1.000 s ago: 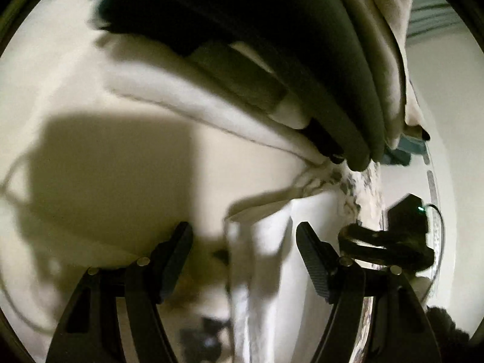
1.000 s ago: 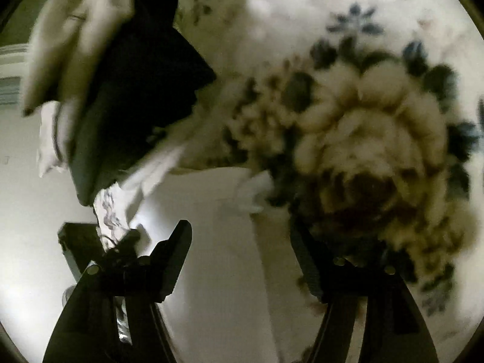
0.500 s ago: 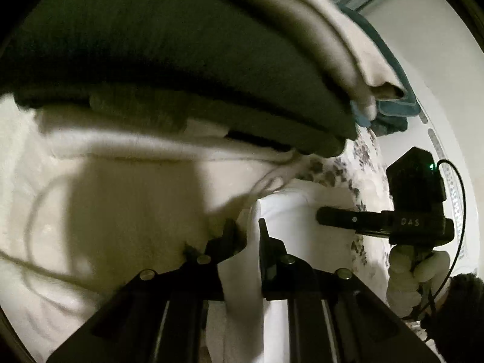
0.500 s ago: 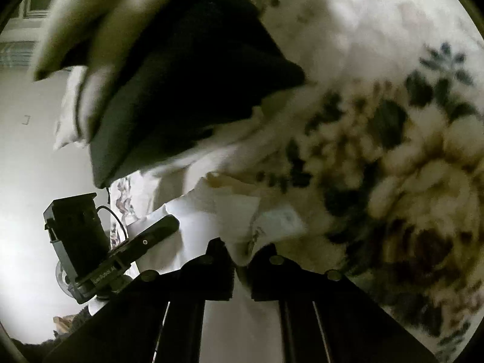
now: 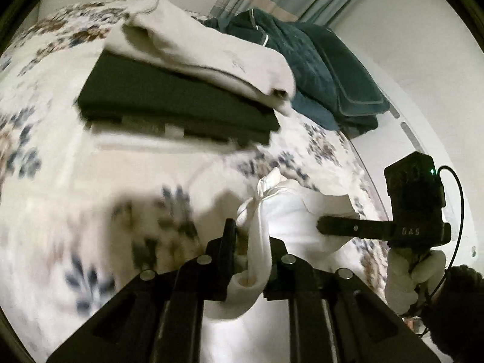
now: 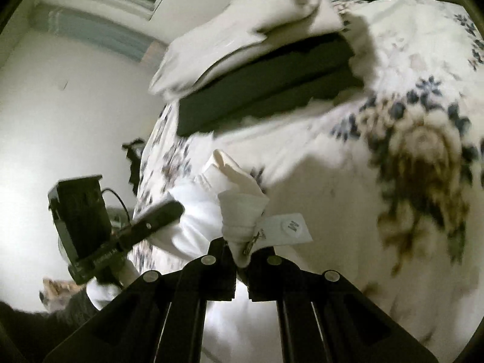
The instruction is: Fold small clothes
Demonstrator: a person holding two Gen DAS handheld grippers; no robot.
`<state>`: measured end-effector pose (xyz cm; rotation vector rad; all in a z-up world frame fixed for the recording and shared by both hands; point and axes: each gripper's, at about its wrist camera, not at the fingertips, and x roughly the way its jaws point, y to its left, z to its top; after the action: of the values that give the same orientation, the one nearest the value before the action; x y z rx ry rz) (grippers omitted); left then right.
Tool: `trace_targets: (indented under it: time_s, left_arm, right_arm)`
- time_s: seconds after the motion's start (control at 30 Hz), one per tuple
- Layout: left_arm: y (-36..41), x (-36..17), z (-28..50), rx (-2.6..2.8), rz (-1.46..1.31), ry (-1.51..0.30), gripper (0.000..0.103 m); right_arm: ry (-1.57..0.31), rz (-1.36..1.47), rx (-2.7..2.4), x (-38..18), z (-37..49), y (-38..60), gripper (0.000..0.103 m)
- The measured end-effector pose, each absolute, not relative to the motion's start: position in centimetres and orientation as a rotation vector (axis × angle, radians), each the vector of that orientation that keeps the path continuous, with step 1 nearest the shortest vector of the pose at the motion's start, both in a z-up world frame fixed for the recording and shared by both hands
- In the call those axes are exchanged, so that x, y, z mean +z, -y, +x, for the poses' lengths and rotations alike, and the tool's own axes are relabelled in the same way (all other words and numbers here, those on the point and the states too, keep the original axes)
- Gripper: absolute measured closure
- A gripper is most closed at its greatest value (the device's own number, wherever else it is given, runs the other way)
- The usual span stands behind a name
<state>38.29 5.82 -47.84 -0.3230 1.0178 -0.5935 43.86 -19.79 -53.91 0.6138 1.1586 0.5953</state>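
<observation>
A small white garment hangs between my two grippers above the floral bedspread. My left gripper is shut on one bunched corner of it. My right gripper is shut on the other corner, where a white care label sticks out. Each gripper shows in the other's view: the right one at the right of the left wrist view, the left one at the left of the right wrist view.
A stack of folded clothes lies further back on the bed: a cream piece on a dark one. A teal folded pile sits behind it near the curtain. The bed edge and a white wall are to the side.
Both grippers were open over the garment a second ago. They closed on its corners and have lifted it up off the bedspread, drawing back from the folded stack.
</observation>
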Motion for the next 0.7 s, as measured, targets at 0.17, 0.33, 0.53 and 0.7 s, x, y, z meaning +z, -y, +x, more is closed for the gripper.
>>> trace_targets:
  time_s: [0.17,0.33,0.53,0.7]
  left_arm:
    - [-7.8,-48.5,29.3,-0.515,-0.358,-1.106,0.047]
    - [-11.4,-52.4,21.3,-0.376,-0.447,-1.260,0.037]
    - [-13.3,-53.9,21.1,-0.243,-0.493,-1.275,0.037]
    - [-11.4,-55.3,24.8,-0.244,-0.513,-1.296,0.037]
  right_arm:
    - [-1.250,0.564,0.639,-53.5,35.5,17.1,0.091]
    - [-1.464,0.487,0.666,-56.5,26.4,15.5,0.046]
    - [-1.526,0.591,0.517,-59.3,22.2,18.0,0.046]
    - [-1.460,0.654,0.315,-60.0,24.1,18.8,0.046]
